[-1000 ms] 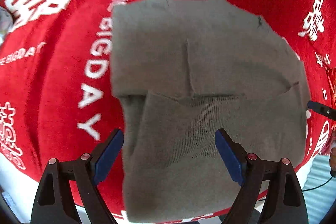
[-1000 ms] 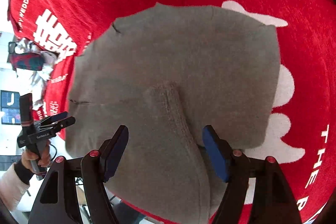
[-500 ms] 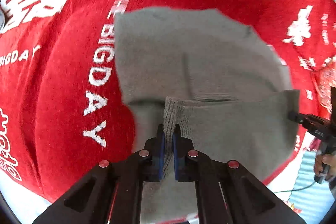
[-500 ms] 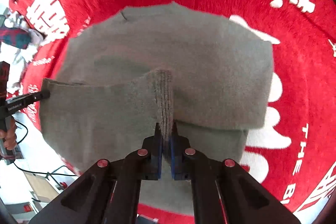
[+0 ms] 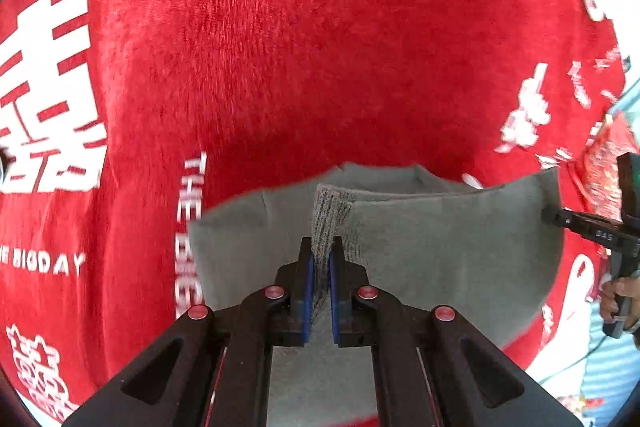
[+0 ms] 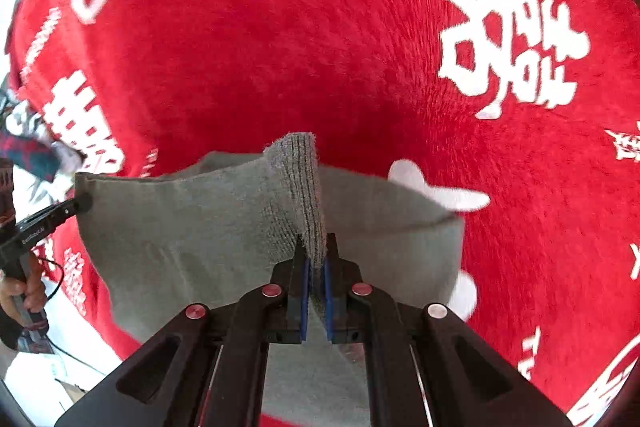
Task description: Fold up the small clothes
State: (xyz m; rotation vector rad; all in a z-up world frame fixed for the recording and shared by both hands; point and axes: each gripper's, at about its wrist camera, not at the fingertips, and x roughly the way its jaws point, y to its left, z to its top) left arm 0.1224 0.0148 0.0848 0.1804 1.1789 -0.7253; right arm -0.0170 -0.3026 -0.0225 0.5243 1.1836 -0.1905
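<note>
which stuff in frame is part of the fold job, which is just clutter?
Job:
- grey knit garment, ribbed edge lifted
- left gripper, shut on that edge
- right gripper, shut on the same edge further along
- red printed cloth underneath, the work surface

Lying about:
- dark patterned bundle off the cloth's far left edge in the right wrist view
- cable near it

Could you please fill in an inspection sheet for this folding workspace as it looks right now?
Surface: red plush cloth with white lettering and double-happiness characters.
Job's things: grey knit garment, near edge lifted off the cloth by both grippers.
Clutter: dark patterned bundle at the cloth's far left edge.
Grippers: left gripper shut on the ribbed hem; right gripper shut on the ribbed hem.
Cables: thin black cable below the left hand.
Surroundings: pale floor or table beyond the cloth; details unclear.
</note>
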